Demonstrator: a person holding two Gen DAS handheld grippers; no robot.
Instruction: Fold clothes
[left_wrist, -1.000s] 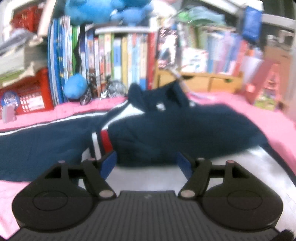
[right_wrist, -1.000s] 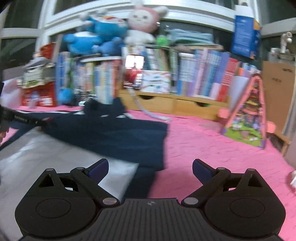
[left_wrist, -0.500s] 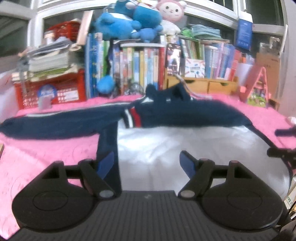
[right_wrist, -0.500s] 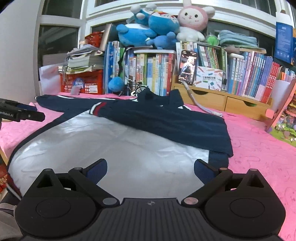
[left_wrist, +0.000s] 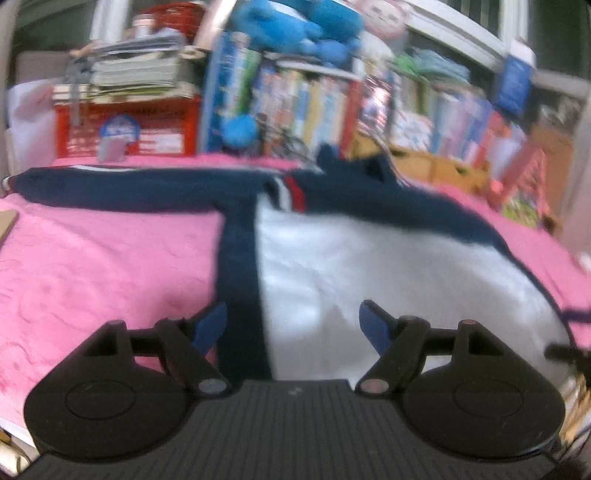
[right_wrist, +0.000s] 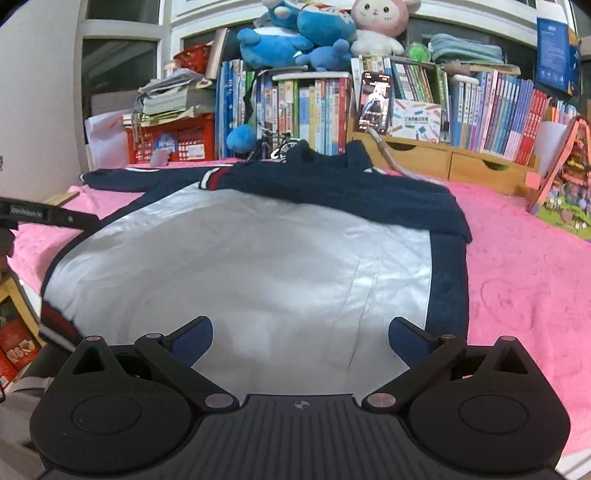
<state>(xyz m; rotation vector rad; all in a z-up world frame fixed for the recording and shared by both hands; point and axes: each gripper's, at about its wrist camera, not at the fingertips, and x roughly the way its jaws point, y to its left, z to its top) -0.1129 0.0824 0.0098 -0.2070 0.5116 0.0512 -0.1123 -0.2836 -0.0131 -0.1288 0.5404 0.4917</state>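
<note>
Jacket (right_wrist: 258, 266) flat under both downward-tilted grippers, left (left_wrist: 291, 325) and right (right_wrist: 299, 339), jaws released.

We've got the jacket (right_wrist: 258, 266) spread flat on the bed cover (right_wrist: 517, 280), collar at the far end, one sleeve (left_wrist: 122, 190) stretched out to the left. Behind it runs a row of books (right_wrist: 306, 110) with plush toys (right_wrist: 295, 40) on top, a crate (right_wrist: 173, 142) far left, wooden drawers (right_wrist: 443, 160) far right.

My jacket (right_wrist: 258, 266) pairs a smooth, satiny silver panel with matt navy knit, spread on a fuzzy, embossed pink blanket (right_wrist: 517, 295); far drawers (right_wrist: 424, 158) look wooden.
</note>
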